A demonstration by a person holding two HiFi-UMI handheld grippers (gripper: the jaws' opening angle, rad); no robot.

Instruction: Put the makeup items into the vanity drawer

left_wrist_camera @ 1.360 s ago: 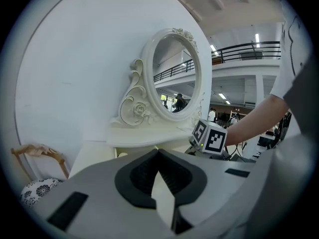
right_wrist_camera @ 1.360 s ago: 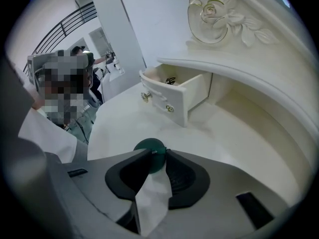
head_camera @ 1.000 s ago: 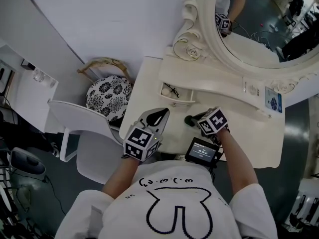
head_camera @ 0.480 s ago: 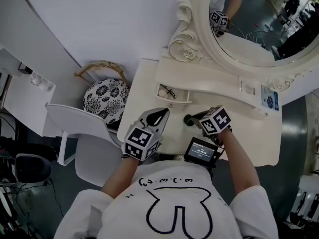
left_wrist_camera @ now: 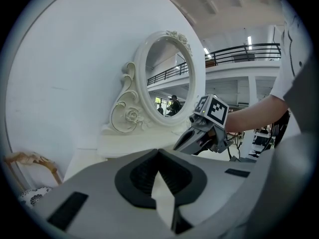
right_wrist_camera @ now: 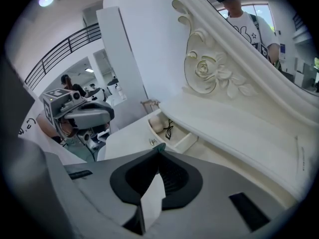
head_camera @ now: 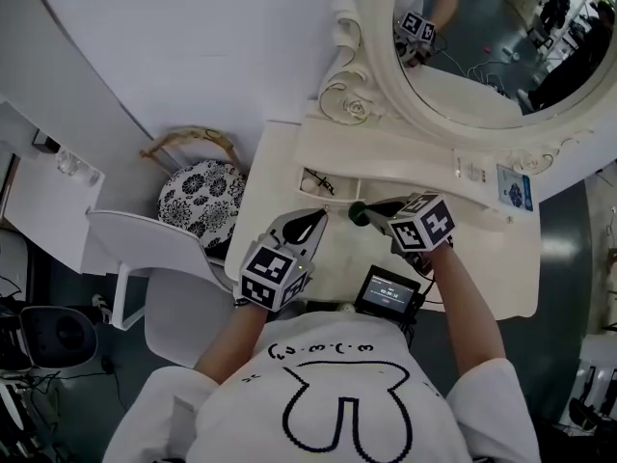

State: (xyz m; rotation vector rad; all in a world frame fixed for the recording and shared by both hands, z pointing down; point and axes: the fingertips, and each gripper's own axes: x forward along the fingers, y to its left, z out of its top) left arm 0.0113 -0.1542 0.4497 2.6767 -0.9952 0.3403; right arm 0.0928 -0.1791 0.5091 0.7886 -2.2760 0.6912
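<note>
An oval mirror (head_camera: 482,66) in a carved white frame (head_camera: 349,104) (a rose sits in its scrollwork) stands against the pale wall (head_camera: 193,37). Down to its left, a round cushion (head_camera: 198,201) with a black-and-white pattern lies on a curved-backed seat, just beside a plain white chair (head_camera: 145,249). A small blue-printed card (head_camera: 508,188) stands under the mirror's right side.

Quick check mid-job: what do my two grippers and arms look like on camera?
The left gripper and the right gripper both have grey, beak-shaped jaws lined with black ribbed pads. Each carries a cube of black-and-white square markers. The arms are bare below the short sleeves of a white T-shirt with a black line print.
</note>
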